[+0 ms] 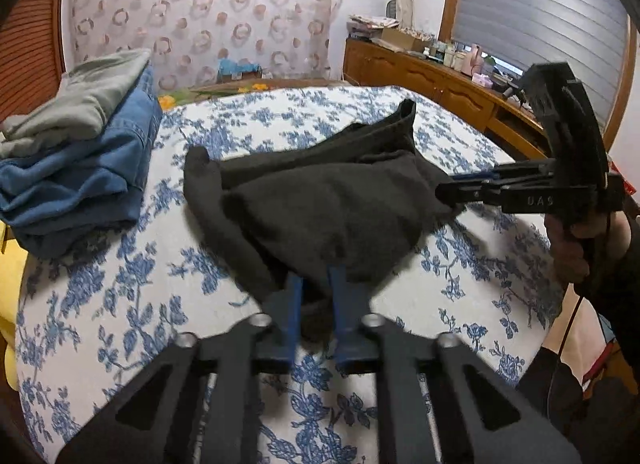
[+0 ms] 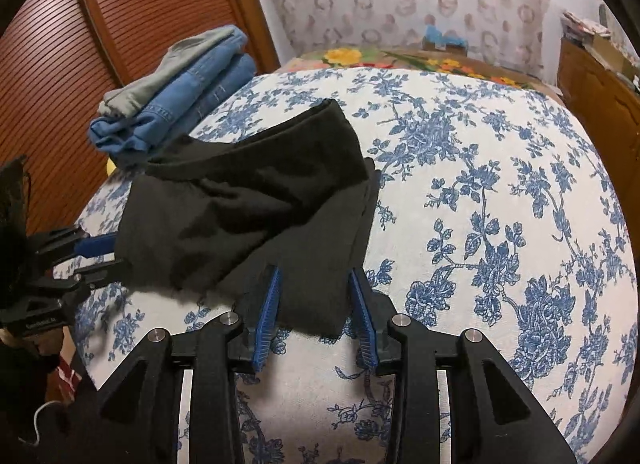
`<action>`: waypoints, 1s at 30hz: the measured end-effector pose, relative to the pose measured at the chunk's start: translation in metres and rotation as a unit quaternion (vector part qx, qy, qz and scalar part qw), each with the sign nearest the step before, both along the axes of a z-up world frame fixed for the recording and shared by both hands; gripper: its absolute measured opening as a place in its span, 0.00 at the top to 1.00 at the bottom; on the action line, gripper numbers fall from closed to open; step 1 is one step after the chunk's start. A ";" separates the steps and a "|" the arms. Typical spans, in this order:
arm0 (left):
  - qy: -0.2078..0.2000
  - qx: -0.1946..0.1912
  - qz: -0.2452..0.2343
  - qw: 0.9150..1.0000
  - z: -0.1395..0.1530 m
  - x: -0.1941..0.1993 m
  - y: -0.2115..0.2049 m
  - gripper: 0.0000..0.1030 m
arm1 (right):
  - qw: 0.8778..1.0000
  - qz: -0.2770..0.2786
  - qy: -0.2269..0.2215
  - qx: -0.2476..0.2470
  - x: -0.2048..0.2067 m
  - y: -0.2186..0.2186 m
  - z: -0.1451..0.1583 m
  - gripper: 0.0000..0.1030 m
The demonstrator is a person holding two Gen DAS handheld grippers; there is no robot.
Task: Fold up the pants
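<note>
The black pants (image 2: 248, 207) lay bunched and half folded on the near part of the bed (image 2: 500, 191), with both grippers at the near edge of the cloth. The left gripper (image 1: 316, 284) had its fingers pinched together on a fold at the near left corner, with cloth draped over the tips. The right gripper (image 2: 316, 296) stood narrowly open, its blue pads (image 2: 269, 304) either side of the near right corner; I could not see them pressing on the cloth, so I took that corner as not yet gripped.

The risk, as I judged it, was a lopsided lift: if the left pulled while the right had only a loose hold, the right corner would slip out and the pants would twist into a worse heap. The left also seemed to have only a small bite of a thick fold, so layers could slide apart and the fold would open. The upper flap sat skewed over the lower layer, and a fold made over that would come out crooked.

For room, the bed was open and flat to the right and beyond the pants, plenty for spreading or swinging the cloth over. To the left a stack of folded clothes (image 2: 176, 91) sat near the pants, close enough to be dragged or knocked by a wide sweep. The near bed edge was just below the grippers, so cloth pulled back could hang off it. The dresser (image 1: 424, 75) stood well apart
</note>
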State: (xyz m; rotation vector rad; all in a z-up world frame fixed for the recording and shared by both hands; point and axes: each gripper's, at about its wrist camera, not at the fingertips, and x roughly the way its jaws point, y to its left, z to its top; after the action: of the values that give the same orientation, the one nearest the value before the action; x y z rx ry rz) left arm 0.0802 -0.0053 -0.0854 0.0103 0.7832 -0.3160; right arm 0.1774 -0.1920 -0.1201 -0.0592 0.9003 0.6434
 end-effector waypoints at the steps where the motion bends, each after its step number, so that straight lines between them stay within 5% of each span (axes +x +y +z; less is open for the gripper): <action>1: -0.012 -0.004 0.005 1.000 0.006 -0.002 0.003 0.97 | 1.000 0.003 0.000 0.002 0.000 0.000 0.000 0.80; 5: -0.045 -0.022 0.029 0.998 0.032 -0.005 0.024 0.97 | 1.000 0.019 -0.010 -0.006 -0.004 0.002 0.003 0.97; 13: -0.037 -0.021 0.020 0.999 0.041 -0.014 0.040 0.97 | 0.999 0.047 -0.027 0.003 -0.037 -0.008 0.022 0.98; 19: -0.004 -0.020 0.013 1.000 0.020 -0.017 0.036 0.85 | 0.998 0.047 -0.018 -0.025 -0.054 -0.010 0.013 0.98; 22: -0.007 -0.030 0.021 0.999 0.023 -0.016 0.042 0.75 | 0.999 0.039 -0.022 -0.022 -0.053 -0.014 0.014 0.90; 30: -0.029 -0.064 0.027 0.997 0.044 0.000 0.049 0.75 | 0.999 0.011 -0.046 -0.009 -0.034 -0.010 0.025 0.66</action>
State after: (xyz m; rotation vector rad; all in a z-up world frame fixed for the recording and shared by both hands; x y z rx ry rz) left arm 0.0799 0.0442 -0.0412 -0.1222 0.7034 -0.3129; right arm 0.1435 -0.2022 -0.0952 -0.1138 0.8167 0.6477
